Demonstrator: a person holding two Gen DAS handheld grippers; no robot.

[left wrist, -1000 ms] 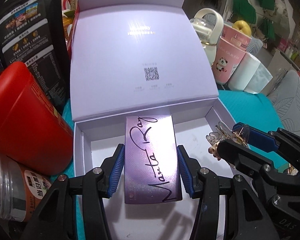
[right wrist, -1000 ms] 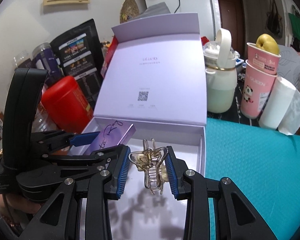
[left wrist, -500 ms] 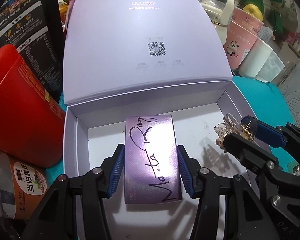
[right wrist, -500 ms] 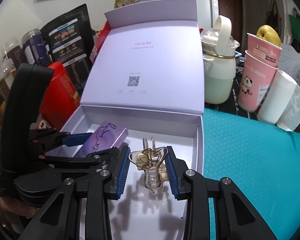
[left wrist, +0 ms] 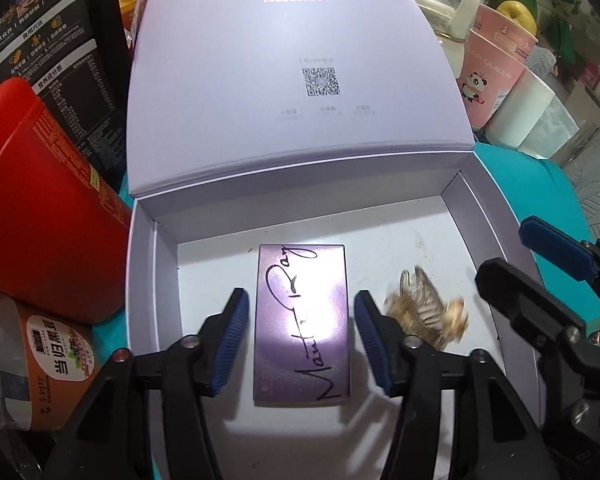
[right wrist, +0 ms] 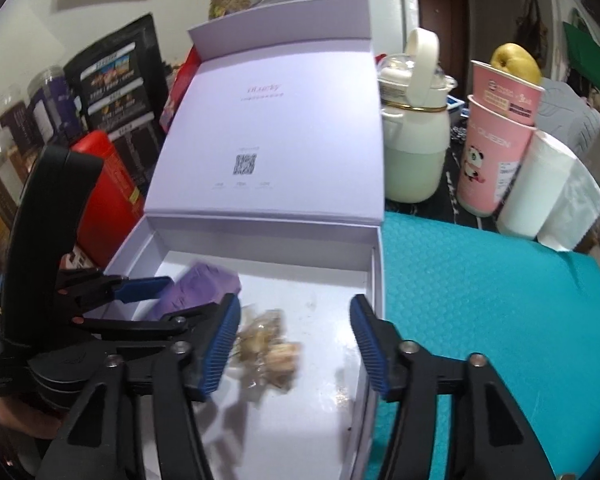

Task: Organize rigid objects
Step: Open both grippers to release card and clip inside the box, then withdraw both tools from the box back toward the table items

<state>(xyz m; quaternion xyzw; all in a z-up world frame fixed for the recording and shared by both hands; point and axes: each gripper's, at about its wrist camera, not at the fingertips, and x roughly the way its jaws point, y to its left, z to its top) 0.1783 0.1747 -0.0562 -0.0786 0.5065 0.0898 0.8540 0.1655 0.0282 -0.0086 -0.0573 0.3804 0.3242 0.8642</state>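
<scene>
The left tongs [left wrist: 300,336] stand open, their blue pads on either side of the purple case [left wrist: 302,324] with a slim gap each way, touching nothing; the case lies flat on the floor of the box [left wrist: 144,280]. The right tongs [right wrist: 294,344] are spread wide and hold nothing; the hair clip [right wrist: 266,346] lies blurred in the box near their left pad, just right of the case. The left view shows the handwriting on the case and the clip [left wrist: 426,312] beside the left tongs' right pad, with the right tongs [left wrist: 540,264] over the box's right wall. The right view shows instead the left tongs [right wrist: 172,300] from the side, the case [right wrist: 204,286] only as a purple blur, the teal mat [right wrist: 480,300] on the surface right of the box, and behind it a kettle [right wrist: 416,152], pink cups [right wrist: 496,148] and a paper roll [right wrist: 536,184]. A red tin [left wrist: 32,200] stands left of the box.
</scene>
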